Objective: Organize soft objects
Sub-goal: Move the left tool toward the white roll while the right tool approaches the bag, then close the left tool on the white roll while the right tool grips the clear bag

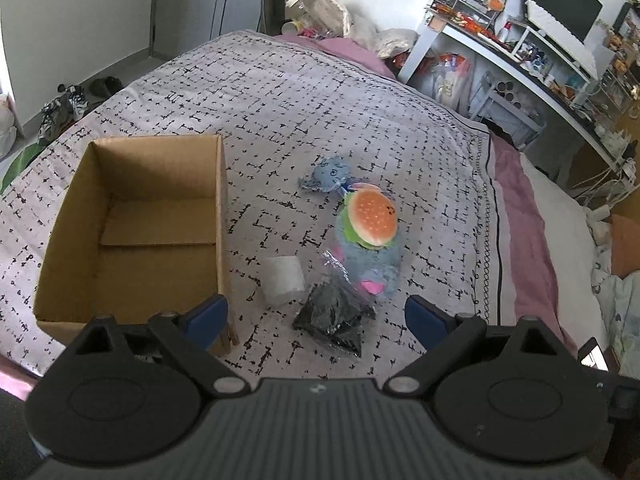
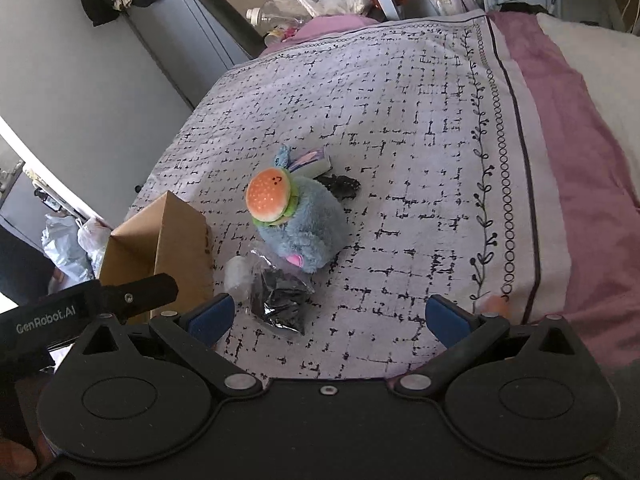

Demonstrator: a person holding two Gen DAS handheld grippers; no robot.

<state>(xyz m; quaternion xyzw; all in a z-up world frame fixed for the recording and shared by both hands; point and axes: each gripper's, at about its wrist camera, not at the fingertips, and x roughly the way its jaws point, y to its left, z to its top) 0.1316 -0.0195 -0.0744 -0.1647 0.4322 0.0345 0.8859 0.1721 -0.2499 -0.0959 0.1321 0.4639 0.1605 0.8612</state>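
An open cardboard box (image 1: 132, 220) stands on the bed, empty inside; its corner shows in the right wrist view (image 2: 176, 240). Right of it lie a burger plush (image 1: 373, 218) on a blue plush toy (image 1: 378, 264), a small blue plush (image 1: 330, 174), a white soft roll (image 1: 283, 280) and a black item in a clear bag (image 1: 334, 316). The right wrist view shows the burger (image 2: 269, 196), blue plush (image 2: 312, 232), roll (image 2: 238, 276) and black bag (image 2: 280, 300). My left gripper (image 1: 316, 322) is open above the black bag. My right gripper (image 2: 328, 318) is open, empty, near the bag.
The bed has a patterned grey cover (image 1: 320, 100) with a pink sheet (image 1: 524, 216) at its right side. A cluttered white desk (image 1: 540, 60) stands beyond the bed. Shoes (image 1: 64, 108) lie on the floor at left. The left gripper's body (image 2: 92, 300) shows by the box.
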